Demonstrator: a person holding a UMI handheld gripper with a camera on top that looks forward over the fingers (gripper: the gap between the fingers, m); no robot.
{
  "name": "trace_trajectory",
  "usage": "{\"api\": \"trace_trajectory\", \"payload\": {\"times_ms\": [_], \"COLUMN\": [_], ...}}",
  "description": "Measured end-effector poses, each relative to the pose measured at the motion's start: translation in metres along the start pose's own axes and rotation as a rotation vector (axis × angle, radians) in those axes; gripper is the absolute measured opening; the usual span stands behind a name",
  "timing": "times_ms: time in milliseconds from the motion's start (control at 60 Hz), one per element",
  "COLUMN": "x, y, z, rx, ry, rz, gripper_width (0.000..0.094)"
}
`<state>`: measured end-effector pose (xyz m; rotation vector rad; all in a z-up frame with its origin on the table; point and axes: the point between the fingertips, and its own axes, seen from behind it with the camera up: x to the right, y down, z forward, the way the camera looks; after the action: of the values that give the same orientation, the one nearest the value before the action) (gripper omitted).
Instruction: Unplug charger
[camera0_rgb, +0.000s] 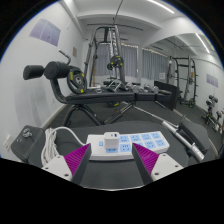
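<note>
Gym equipment fills the background while the white power strip (127, 143) lies just beyond the released fingers (76, 156).

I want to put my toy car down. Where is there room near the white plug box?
Bare dark surface beyond the power strip, toward the weight bench. Crowded between the open gripper fingers: strip, charger, white cable.

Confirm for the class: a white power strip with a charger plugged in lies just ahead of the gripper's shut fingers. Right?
Not quite: the gripper fingers are open, not shut, as the gripper view shows. The white power strip does lie just ahead of them, with the charger plugged in.
</note>
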<state>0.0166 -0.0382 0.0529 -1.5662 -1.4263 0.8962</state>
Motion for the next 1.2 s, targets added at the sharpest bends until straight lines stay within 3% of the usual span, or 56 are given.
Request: {"api": "trace_trajectory", "payload": {"times_ms": [433,517,567,600,617,683,950,1050,1200], "x": [-0.008,-0.003,-0.011,-0.011,-0.002,-0.002,-0.003,0.011,0.08], "y": [-0.003,0.003,0.004,0.001,0.001,0.003,-0.013,-0.075,-0.15], "z": [0.081,0.089,0.09,0.089,0.091,0.089,0.085,0.065,0.021], "rx": [0.003,-0.017,-0.019,-0.011,-0.008,-0.017,0.004,0.116,0.168], "ry": [-0.012,0.005,-0.034,-0.038,-0.003,-0.031,-0.028,0.0,0.03], "rz": [-0.005,-0.011,-0.008,-0.005,-0.005,0.046,0.016,-0.001,0.045], "gripper_width": [0.0818,0.0662,0.0475,0.0459,0.0282,0.024,0.0181,0.0179,0.018]}}
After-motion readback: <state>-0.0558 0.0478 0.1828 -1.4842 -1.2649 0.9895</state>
